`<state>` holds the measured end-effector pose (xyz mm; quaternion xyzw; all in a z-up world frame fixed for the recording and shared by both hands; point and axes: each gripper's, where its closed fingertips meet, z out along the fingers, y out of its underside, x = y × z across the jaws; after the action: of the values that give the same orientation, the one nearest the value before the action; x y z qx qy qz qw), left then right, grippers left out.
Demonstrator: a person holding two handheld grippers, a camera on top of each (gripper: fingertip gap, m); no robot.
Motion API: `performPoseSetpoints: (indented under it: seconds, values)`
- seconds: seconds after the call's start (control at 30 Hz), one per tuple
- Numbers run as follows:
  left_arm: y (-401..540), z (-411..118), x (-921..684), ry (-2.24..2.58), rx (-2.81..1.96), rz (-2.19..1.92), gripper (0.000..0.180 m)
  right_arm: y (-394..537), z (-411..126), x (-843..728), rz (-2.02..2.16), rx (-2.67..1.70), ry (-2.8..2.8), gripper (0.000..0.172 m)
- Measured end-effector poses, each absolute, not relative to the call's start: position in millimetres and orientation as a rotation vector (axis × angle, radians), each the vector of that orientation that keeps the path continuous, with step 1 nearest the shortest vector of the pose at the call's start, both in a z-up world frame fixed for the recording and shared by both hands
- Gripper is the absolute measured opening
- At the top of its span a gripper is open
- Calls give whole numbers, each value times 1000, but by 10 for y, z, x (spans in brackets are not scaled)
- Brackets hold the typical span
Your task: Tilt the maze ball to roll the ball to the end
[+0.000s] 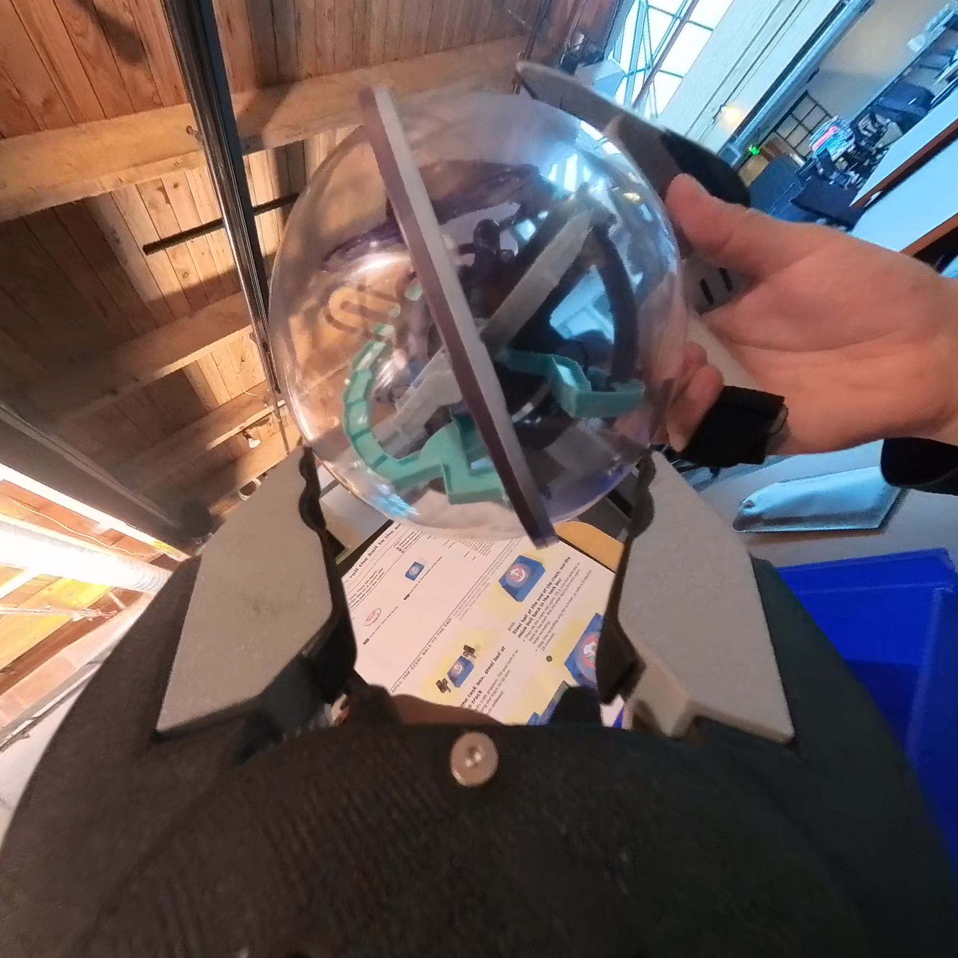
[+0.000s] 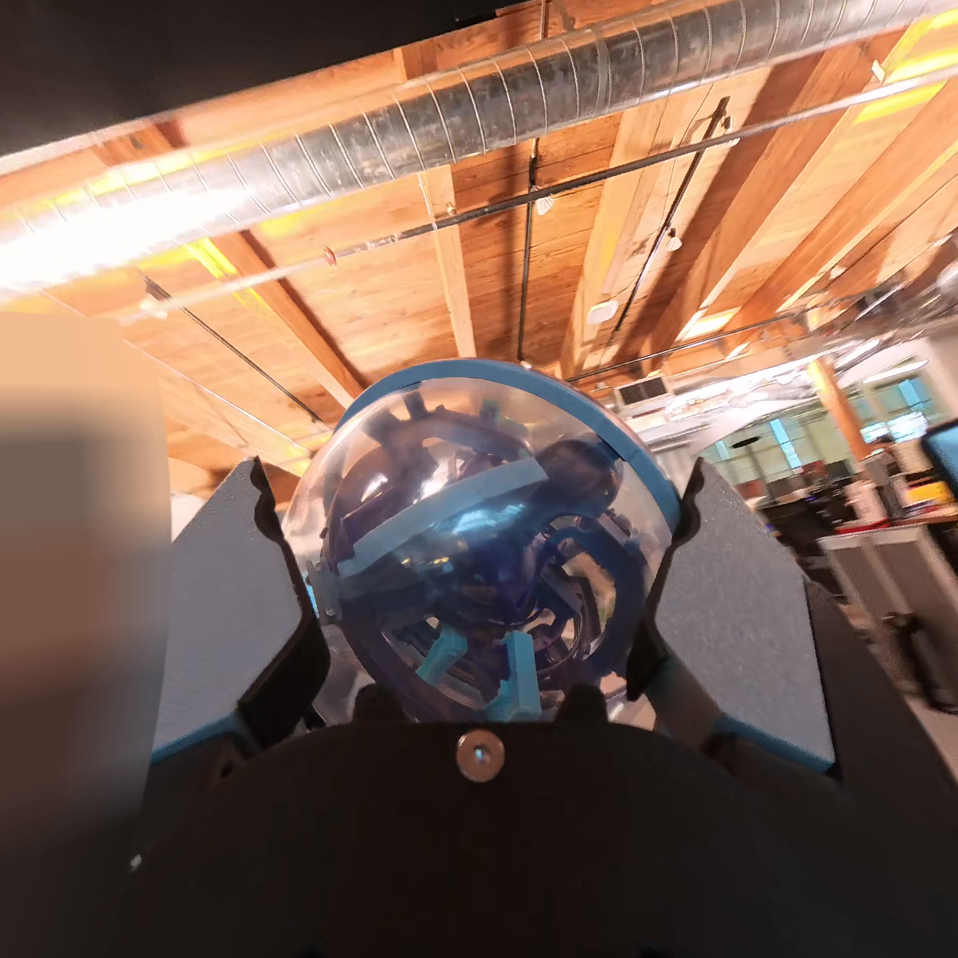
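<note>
The maze ball (image 2: 477, 539), a clear sphere with teal and dark tracks inside and a band around its equator, is lifted off the table and tilted, the band standing steeply on edge. The small rolling ball cannot be located in either view, so progress along the track cannot be judged; the tilting stage appears under way and the end is not confirmed reached. The right gripper (image 2: 474, 497) grasps the sphere, one pad on its left side and one on its right. The left gripper (image 1: 474, 466) supports the sphere's near underside with both fingertips touching the shell. An instruction sheet (image 1: 466, 622) lies below; a blue bin (image 1: 881, 648) stands right.
</note>
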<state>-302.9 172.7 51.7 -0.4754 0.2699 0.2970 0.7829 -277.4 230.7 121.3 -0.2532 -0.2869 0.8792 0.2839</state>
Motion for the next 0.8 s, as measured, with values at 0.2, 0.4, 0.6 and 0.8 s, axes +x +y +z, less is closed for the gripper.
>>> performPoseSetpoints:
  seconds: [0.2, 0.4, 0.6, 0.8]
  values:
    - [1848, 434, -3130, 568, -1071, 643, 118, 2233, 1219, -2750, 2130, -646, -837, 149]
    - [1902, 399, -3177, 559, -1083, 655, 118, 2176, 1234, -2694, 2049, -604, -865, 144]
    - [1888, 408, -3170, 561, -1077, 670, 118, 2192, 1242, -2684, 2105, -608, -864, 140]
    - [1826, 454, -3128, 566, -1057, 670, 118, 2276, 1233, -2693, 2252, -648, -821, 135]
